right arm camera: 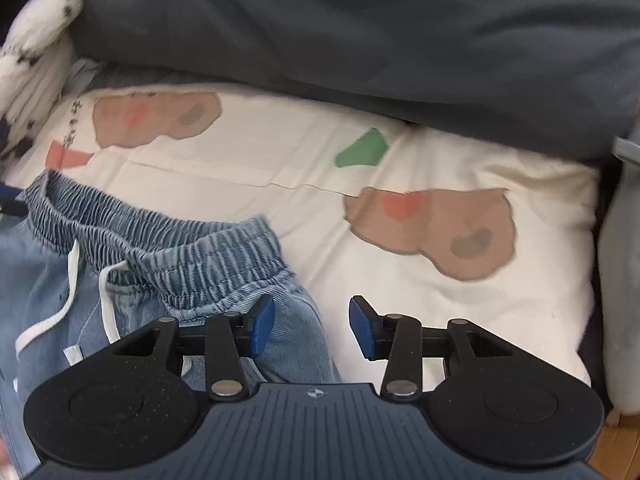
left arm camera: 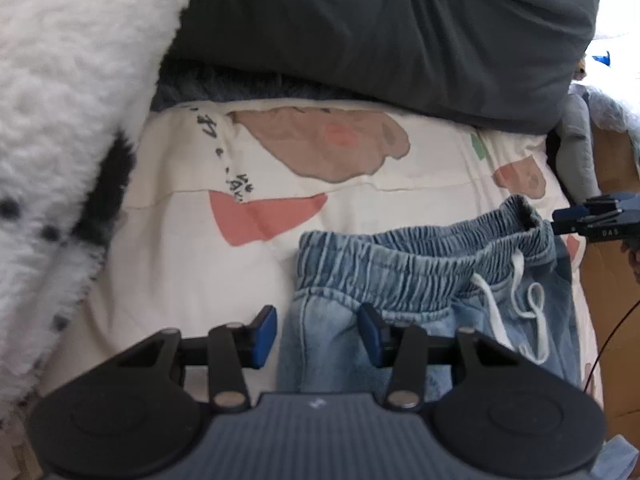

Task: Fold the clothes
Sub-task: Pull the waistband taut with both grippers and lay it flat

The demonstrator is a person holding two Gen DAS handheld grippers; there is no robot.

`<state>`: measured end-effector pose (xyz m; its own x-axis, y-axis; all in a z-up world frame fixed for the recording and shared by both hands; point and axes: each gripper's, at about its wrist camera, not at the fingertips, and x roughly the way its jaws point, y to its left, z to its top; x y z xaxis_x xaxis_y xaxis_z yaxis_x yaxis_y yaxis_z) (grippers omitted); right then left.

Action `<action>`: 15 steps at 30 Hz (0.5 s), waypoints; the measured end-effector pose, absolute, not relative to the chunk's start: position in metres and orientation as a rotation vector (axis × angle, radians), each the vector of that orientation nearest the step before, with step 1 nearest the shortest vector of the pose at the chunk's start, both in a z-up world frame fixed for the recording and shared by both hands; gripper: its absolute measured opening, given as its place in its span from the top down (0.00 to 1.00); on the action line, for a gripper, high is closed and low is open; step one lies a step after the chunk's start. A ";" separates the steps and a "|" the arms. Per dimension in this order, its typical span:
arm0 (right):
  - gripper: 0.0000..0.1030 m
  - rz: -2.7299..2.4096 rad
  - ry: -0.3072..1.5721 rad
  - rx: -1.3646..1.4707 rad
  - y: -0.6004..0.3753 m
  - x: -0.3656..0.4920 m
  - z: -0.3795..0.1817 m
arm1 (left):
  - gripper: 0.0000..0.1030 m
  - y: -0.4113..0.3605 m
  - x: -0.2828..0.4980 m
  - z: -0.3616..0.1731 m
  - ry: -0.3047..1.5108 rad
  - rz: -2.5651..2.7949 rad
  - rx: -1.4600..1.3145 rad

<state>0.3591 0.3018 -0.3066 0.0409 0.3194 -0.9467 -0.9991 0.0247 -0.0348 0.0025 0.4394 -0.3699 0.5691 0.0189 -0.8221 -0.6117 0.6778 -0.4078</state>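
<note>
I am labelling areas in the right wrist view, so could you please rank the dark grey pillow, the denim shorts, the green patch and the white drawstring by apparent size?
1. dark grey pillow
2. denim shorts, partly hidden and nearer the camera
3. green patch and white drawstring: too alike to rank

The jeans [left arm camera: 420, 280] lie on the bedsheet [left arm camera: 192, 264], a pillow [left arm camera: 380, 32] behind, seemingly a plush toy [left arm camera: 52, 120] left.

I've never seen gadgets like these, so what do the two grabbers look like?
Both match. The left gripper and right gripper each have two blue rectangular finger pads on black jointed links with silver rivets, two round black discs, and a ribbed grey-blue body bearing a small white mark.
</note>
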 end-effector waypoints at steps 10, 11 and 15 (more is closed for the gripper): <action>0.53 1.359 1.046 -1.051 0.317 0.359 -0.350 | 0.53 0.443 0.014 -0.386 0.942 0.411 -0.772; 0.53 1.364 1.046 -1.050 0.317 0.358 -0.354 | 0.54 0.443 0.014 -0.387 0.945 0.409 -0.772; 0.53 1.389 1.023 -1.056 0.318 0.351 -0.363 | 0.54 0.441 0.018 -0.387 0.968 0.398 -0.740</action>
<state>0.3509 0.3176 -0.3631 -0.0449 0.2383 -0.9702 -0.9972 -0.0693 0.0292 0.0178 0.4407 -0.3866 0.5229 -0.0141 -0.8523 -0.6097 0.6926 -0.3855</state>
